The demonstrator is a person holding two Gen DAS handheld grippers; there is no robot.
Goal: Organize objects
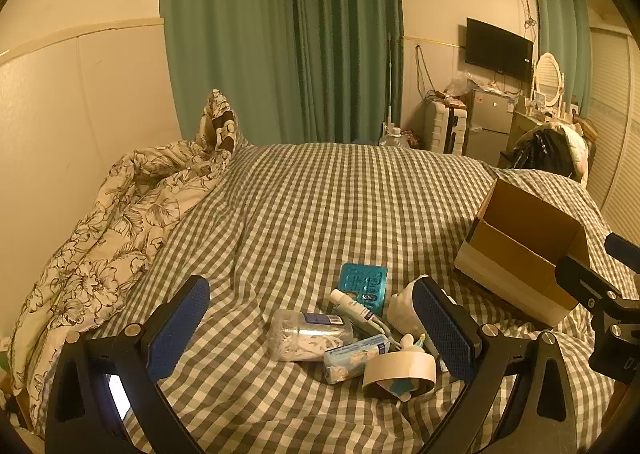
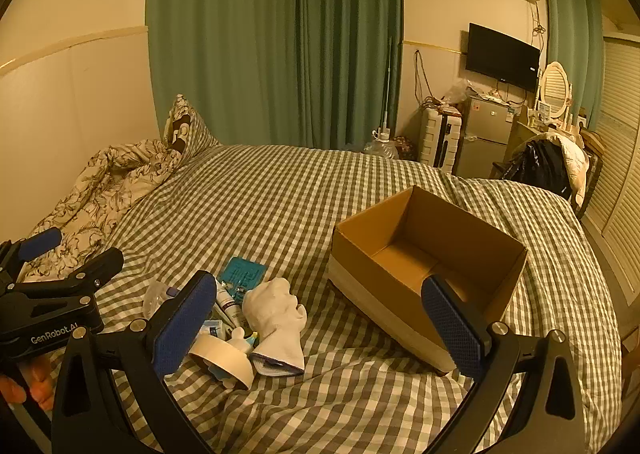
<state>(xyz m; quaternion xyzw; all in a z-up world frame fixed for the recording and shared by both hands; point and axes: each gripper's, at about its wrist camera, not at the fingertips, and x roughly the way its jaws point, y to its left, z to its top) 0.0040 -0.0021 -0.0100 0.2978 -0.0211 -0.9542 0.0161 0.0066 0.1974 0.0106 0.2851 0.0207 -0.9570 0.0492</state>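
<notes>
A small pile lies on the checked bed: a clear cotton-swab jar (image 1: 308,334), a teal card (image 1: 364,282), a white tube (image 1: 352,304), a tissue pack (image 1: 352,360), a tape roll (image 1: 400,372) and a white sock (image 2: 276,314). The tape roll also shows in the right wrist view (image 2: 224,360). An open, empty cardboard box (image 2: 428,266) stands to the right of the pile. My left gripper (image 1: 316,326) is open and empty above the pile. My right gripper (image 2: 320,322) is open and empty between the sock and the box.
A floral duvet (image 1: 120,222) and a pillow (image 1: 218,126) lie along the left wall. Green curtains hang behind the bed. A suitcase (image 2: 440,138), a small fridge (image 2: 486,134) and a chair with clothes (image 2: 548,166) stand past the bed's far right.
</notes>
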